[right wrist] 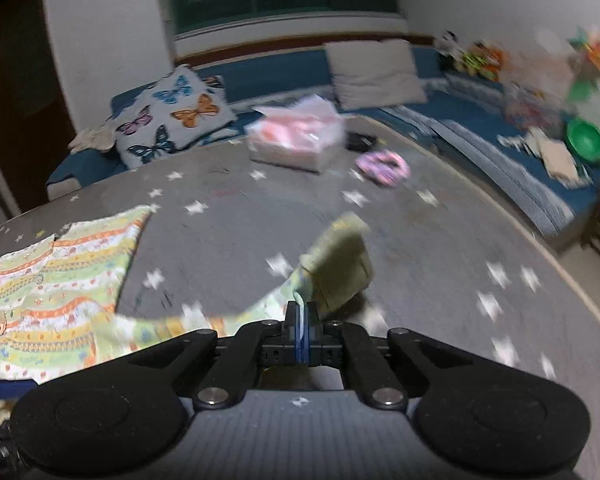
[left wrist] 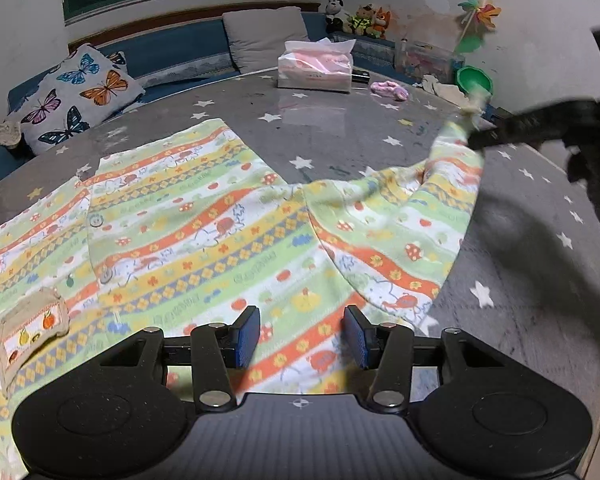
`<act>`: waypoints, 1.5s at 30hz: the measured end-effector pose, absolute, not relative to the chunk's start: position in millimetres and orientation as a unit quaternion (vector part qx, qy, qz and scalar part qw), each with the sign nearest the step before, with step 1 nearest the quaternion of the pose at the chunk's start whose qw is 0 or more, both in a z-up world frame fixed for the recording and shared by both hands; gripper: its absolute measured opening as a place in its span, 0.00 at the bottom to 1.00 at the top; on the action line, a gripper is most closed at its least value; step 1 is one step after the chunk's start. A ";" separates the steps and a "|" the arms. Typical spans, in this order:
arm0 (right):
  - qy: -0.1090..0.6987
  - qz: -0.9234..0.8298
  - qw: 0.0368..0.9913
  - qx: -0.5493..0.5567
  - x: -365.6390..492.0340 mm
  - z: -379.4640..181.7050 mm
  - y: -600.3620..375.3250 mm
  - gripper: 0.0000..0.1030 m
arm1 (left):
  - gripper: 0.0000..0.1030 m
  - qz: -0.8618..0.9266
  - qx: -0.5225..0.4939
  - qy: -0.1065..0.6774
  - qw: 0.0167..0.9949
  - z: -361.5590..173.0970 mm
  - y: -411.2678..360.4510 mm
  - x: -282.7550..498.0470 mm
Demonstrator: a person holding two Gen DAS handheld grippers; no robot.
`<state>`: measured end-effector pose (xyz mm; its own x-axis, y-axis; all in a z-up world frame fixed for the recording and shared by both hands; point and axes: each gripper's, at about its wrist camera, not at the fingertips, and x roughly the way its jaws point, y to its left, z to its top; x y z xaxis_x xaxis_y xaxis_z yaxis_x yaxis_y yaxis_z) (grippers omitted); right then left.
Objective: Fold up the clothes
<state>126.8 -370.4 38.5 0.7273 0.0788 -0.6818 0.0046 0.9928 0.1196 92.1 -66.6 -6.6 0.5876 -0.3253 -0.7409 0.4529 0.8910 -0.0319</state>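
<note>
- I'm looking down my left gripper (left wrist: 300, 334) and its blue pads (left wrist: 247, 334) are standing wide apart with nothing between them, hovering just over the near edge of the shirt (left wrist: 204, 232).
- The shirt, striped in green, orange and yellow, is lying spread flat on the grey star-patterned table (left wrist: 340, 136), its beige collar (left wrist: 28, 332) showing at the near left.
- My right gripper (right wrist: 301, 330) is pinching tight on the sleeve (right wrist: 260, 304), the pads pressed together with a thin edge of cloth between them.
- The sleeve is hanging lifted off the table, stretching from the shirt's body up to the right, and its beige cuff (right wrist: 340, 264) is flopping past the fingertips.
- In the left view that same sleeve (left wrist: 428, 208) is rising toward a dark shape at the right edge, which I'm taking to be the right gripper, though it's blurred.
- At the far side of the table a tissue pack (left wrist: 316, 66) is sitting beside a small pink thing (left wrist: 390, 90).
- A butterfly pillow (left wrist: 76, 96) is leaning on the blue sofa (left wrist: 172, 56) beyond.
</note>
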 end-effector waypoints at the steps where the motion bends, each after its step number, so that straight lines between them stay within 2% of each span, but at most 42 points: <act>1: 0.376 0.012 0.924 0.064 121.7 32.6 -375.6 0.01 | 0.50 -0.220 0.080 0.398 0.887 -6.8 -65.9 89.6; 5: 0.396 -0.024 0.914 0.080 105.9 13.5 -393.8 0.05 | 0.51 -0.224 0.081 0.398 0.886 -6.7 -63.4 81.4; 7: 0.386 -0.038 0.919 0.076 102.8 16.4 -397.1 0.09 | 0.51 -0.225 0.083 0.398 0.885 -6.1 -62.8 77.0; 13: 0.352 -0.028 0.934 0.057 105.3 31.4 -391.2 0.11 | 0.51 -0.221 0.072 0.399 0.887 -5.7 -59.9 72.1; 17: 0.368 0.012 0.928 0.046 127.0 24.1 -373.6 0.21 | 0.52 -0.220 0.059 0.401 0.887 -3.6 -55.9 68.2; 20: 0.383 0.019 0.923 0.031 146.6 12.4 -362.4 0.24 | 0.52 -0.210 0.043 0.399 0.892 0.5 -45.6 62.9; 21: 0.380 0.019 0.924 0.026 151.4 10.6 -360.4 0.29 | 0.52 -0.205 0.036 0.396 0.894 3.0 -40.1 60.5; 26: 0.374 0.021 0.927 0.025 167.5 9.3 -358.5 0.35 | 0.52 -0.148 -0.010 0.380 0.913 15.5 6.6 48.5; 30: 0.371 0.029 0.928 0.018 167.4 7.3 -355.0 0.49 | 0.53 -0.072 -0.037 0.372 0.925 20.5 56.8 42.3; 36: 0.371 0.035 0.928 0.015 168.1 6.3 -348.5 0.62 | 0.53 0.030 -0.053 0.387 0.920 13.6 127.1 39.5; 40: 0.373 0.035 0.927 0.008 168.8 6.1 -344.2 0.65 | 0.53 0.083 -0.059 0.402 0.910 2.6 160.4 39.5; 45: 0.374 0.039 0.927 0.004 169.0 4.7 -341.2 0.75 | 0.53 0.148 -0.062 0.375 0.913 2.2 182.8 33.9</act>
